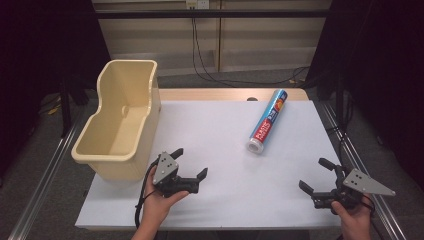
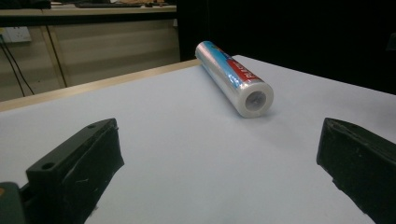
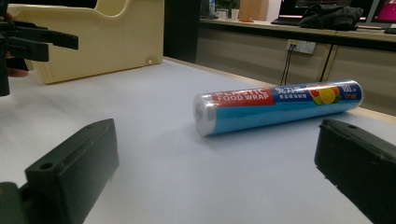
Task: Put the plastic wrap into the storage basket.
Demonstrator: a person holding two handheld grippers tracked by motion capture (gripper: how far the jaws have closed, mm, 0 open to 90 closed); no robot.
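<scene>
High view: the roll of food wrap (image 1: 267,121) lies on its side on the white table (image 1: 225,150), well apart from the cream bin (image 1: 120,120) at the left. Left gripper (image 1: 192,162) and right gripper (image 1: 312,175) both stand wide open, holding nothing. Judged light, stiff-cored, with a slick film skin (likely to roll or slip). Grip across mid-length. Open tabletop surrounds it; its far end sits near the back edge.

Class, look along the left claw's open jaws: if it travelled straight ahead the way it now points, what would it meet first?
Most likely the food wrap roll. The left claw is open and empty, with bare white table between it and the roll's near end, which sits slightly right of centre, so depth and aim are approximate.
</scene>
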